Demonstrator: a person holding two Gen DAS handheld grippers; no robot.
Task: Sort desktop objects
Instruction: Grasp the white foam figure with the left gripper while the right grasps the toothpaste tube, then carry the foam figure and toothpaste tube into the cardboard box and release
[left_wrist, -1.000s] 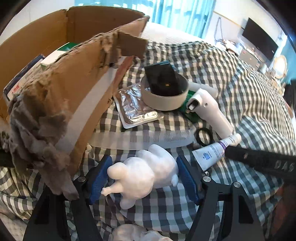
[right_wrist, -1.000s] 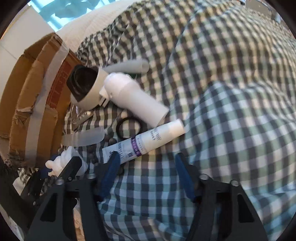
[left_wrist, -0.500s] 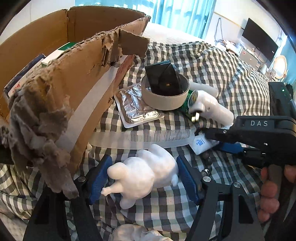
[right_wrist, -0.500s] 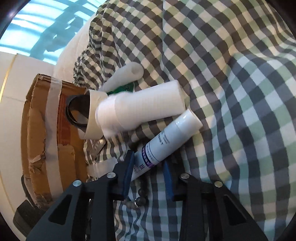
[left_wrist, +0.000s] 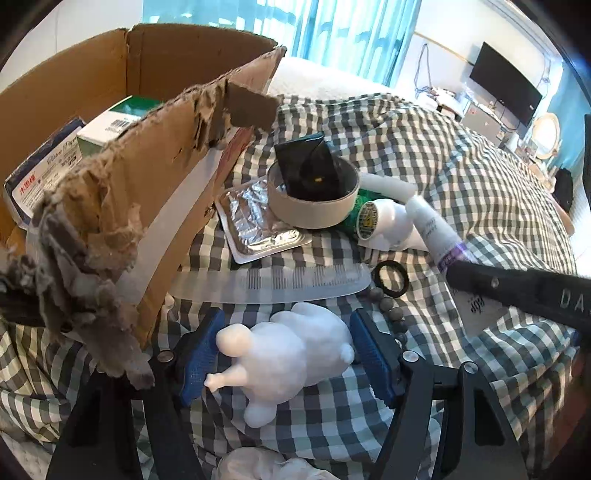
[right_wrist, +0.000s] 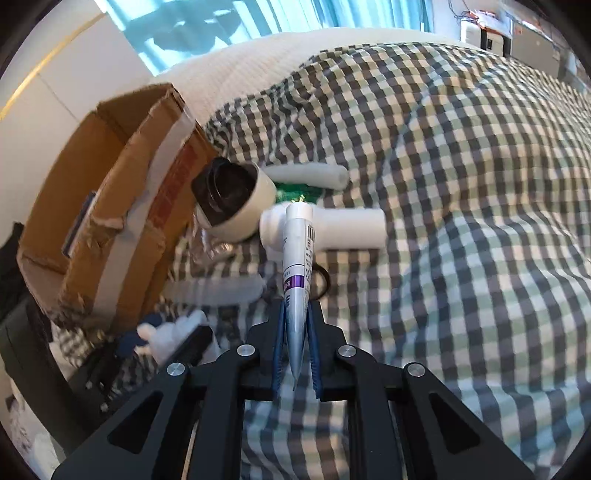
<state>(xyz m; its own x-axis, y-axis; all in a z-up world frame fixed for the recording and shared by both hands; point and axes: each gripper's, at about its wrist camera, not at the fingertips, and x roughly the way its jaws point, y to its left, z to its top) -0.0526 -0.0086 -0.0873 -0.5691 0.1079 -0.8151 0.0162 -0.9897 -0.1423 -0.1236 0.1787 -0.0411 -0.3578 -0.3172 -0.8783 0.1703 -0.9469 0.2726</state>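
The cardboard box (left_wrist: 155, 158) is matt brown paperboard, its torn edge rough and fuzzy, with a smooth pale tape strip (left_wrist: 173, 225) down its wall. At two o'clock from it lies a crinkled, shiny foil blister pack (left_wrist: 258, 221). The bedspread (right_wrist: 461, 184) is soft checked cloth. The white figurine (left_wrist: 288, 358) looks matt and slightly grainy. The comb (left_wrist: 273, 284) is translucent plastic. The tube (right_wrist: 297, 258) has smooth, glossy plastic skin, pressed between ribbed blue pads (right_wrist: 279, 347).
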